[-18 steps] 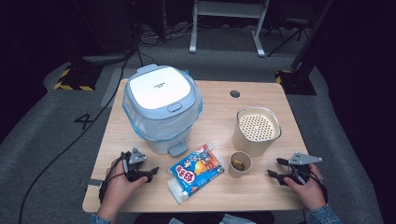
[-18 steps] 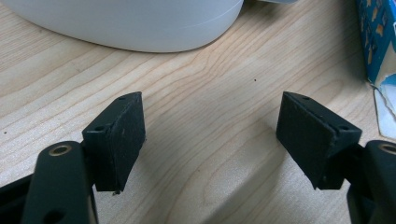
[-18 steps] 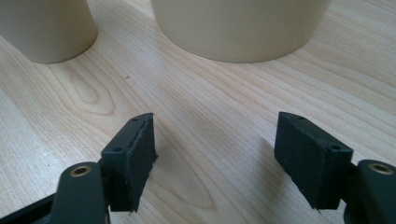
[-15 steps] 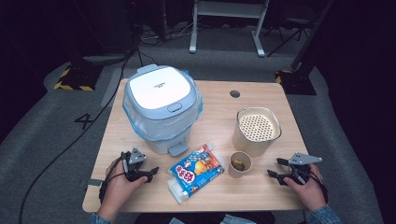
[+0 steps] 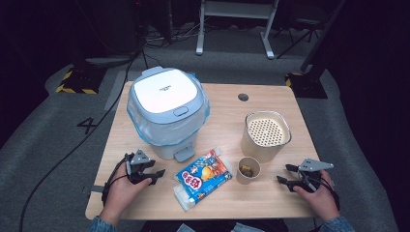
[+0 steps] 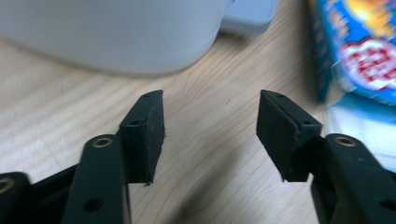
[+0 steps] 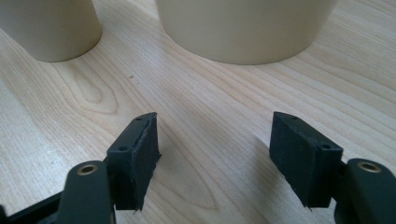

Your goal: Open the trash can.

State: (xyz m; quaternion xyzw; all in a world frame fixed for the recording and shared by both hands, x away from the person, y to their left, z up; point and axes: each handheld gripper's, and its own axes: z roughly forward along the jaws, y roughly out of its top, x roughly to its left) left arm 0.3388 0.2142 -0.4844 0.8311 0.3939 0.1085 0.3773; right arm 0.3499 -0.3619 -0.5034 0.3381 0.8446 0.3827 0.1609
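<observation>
Though perhaps crinkly (blurred), glossy rectangular snack packet (image 5: 203, 178)

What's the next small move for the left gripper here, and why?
Probably ease the left gripper right toward the blue snack packet. Its jaws stand open with only bare table between them, and the packet lies flat just beside it, apart from the bin. The right gripper is open too, short of the small paper cup.
</observation>
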